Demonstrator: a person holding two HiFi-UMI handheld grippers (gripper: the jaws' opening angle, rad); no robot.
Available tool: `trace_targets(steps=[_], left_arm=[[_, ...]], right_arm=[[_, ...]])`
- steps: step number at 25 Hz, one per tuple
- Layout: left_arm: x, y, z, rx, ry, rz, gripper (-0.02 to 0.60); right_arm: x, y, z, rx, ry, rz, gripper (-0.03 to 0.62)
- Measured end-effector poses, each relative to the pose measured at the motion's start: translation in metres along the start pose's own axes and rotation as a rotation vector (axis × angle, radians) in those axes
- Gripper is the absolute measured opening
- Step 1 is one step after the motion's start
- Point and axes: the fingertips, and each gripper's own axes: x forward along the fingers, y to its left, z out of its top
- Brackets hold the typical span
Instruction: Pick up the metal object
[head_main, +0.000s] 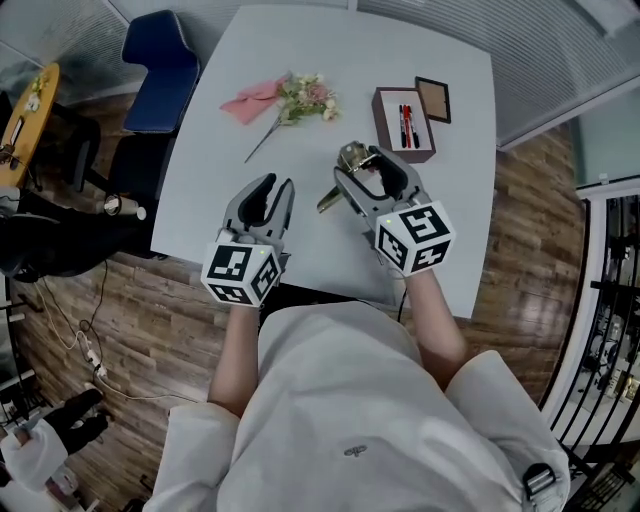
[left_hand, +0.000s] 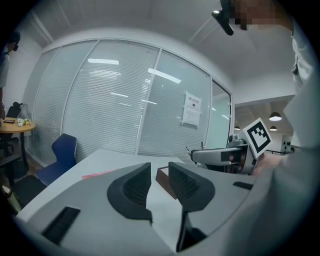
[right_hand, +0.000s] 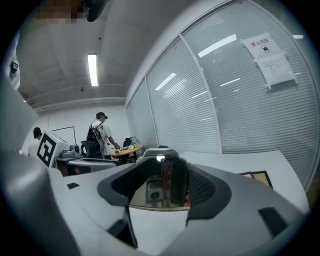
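Metal object (head_main: 350, 156), at frame centre of the head view, clamped between the jaws of the right gripper (head_main: 365, 172); a brassy tail hangs toward lower left. In the right gripper view its shiny face (right_hand: 160, 186) fills the jaw gap, apparently clear of the white table (head_main: 300, 40), so the lift seems under way. Left gripper (head_main: 275, 190), lower left, has its jaws narrowly apart with nothing between them, probably parked aside to leave room. Box of pens (head_main: 403, 123) and flowers (head_main: 305, 98) lie beyond, toward the top.
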Motion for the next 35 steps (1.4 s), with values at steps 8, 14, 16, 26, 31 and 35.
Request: trace_targets(steps=[8, 14, 16, 26, 31, 35], left_arm=[[0.007, -0.02, 0.011, 0.018, -0.021, -0.035, 0.118], [0.009, -0.029, 0.014, 0.022, -0.025, -0.05, 0.101], [0.009, -0.032, 0.014, 0.023, -0.027, -0.05, 0.094], [0.003, -0.038, 0.013, 0.026, -0.026, -0.055, 0.06], [0.001, -0.038, 0.011, 0.025, -0.029, -0.051, 0.044], [0.0, -0.036, 0.01, 0.024, -0.028, -0.049, 0.035]], right_arm=[[-0.022, -0.006, 0.019, 0.001, -0.054, -0.021, 0.29], [-0.031, -0.007, 0.021, 0.0, -0.067, -0.034, 0.29], [-0.032, -0.007, 0.02, 0.002, -0.067, -0.034, 0.29], [-0.035, 0.0, 0.017, 0.013, -0.073, -0.022, 0.29], [-0.035, 0.003, 0.013, 0.014, -0.067, -0.011, 0.29], [-0.033, 0.005, 0.014, 0.014, -0.065, -0.009, 0.29]])
